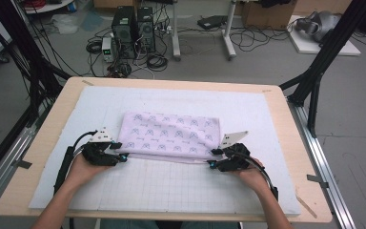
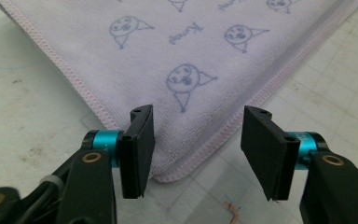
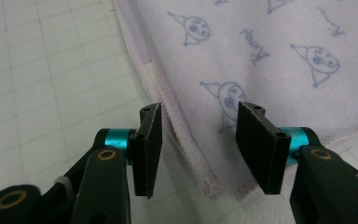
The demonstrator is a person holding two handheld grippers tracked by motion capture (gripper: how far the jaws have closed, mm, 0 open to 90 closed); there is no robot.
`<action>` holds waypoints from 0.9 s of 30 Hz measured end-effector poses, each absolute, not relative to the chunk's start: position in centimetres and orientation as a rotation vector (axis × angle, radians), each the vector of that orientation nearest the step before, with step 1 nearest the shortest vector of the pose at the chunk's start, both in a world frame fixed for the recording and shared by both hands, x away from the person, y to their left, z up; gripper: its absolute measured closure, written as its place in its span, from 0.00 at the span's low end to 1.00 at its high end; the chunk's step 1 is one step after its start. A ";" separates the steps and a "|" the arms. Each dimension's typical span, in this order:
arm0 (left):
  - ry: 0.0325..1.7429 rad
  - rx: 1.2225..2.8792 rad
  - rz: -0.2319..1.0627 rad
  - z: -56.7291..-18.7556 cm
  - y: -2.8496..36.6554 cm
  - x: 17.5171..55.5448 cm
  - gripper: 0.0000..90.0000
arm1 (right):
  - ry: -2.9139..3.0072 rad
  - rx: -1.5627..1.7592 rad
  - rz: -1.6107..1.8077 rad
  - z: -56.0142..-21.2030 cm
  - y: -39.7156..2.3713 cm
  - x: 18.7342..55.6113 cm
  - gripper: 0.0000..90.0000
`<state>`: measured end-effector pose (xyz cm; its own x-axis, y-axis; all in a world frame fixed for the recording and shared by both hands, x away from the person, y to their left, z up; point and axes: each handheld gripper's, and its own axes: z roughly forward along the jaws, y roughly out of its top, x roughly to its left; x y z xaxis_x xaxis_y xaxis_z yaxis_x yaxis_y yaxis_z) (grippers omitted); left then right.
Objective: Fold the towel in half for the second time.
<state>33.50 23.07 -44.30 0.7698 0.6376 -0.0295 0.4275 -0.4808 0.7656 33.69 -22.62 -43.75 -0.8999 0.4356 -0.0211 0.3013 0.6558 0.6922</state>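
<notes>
Corners of the folded lilac terry towel with blue cartoon prints (image 1: 170,134) lie between both grippers' open fingers (image 2: 140,140) (image 3: 150,142), ungripped.

One folded towel (image 1: 170,135), one grid mat (image 1: 171,186), two tongs: left tongs (image 1: 120,152), right tongs (image 1: 213,158).

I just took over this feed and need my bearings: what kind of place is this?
Probably a lab or recording workshop, not a home. Desktop computer towers stand on the floor among loose cables, black frame struts flank the table, and a gridded white mat lies under the folded towel.
</notes>
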 end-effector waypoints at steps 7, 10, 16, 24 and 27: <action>0.789 2.183 0.486 -44.1 22.3 33.0 0.87 | 2.639 0.546 1.040 -43.7 -22.9 34.2 0.89; 0.792 2.180 0.473 -43.7 22.2 32.7 0.91 | 2.659 0.554 1.078 -43.2 -23.4 34.6 0.91; 0.766 2.158 0.441 -42.7 22.1 31.4 0.91 | 2.683 0.562 1.099 -41.8 -24.4 34.8 0.91; 0.780 2.093 0.375 -42.0 22.3 31.8 0.62 | 2.679 0.658 1.283 -41.3 -24.7 34.9 0.65; 0.779 2.100 0.403 -41.8 22.0 32.4 0.84 | 2.636 0.739 1.275 -40.9 -24.7 35.6 0.77</action>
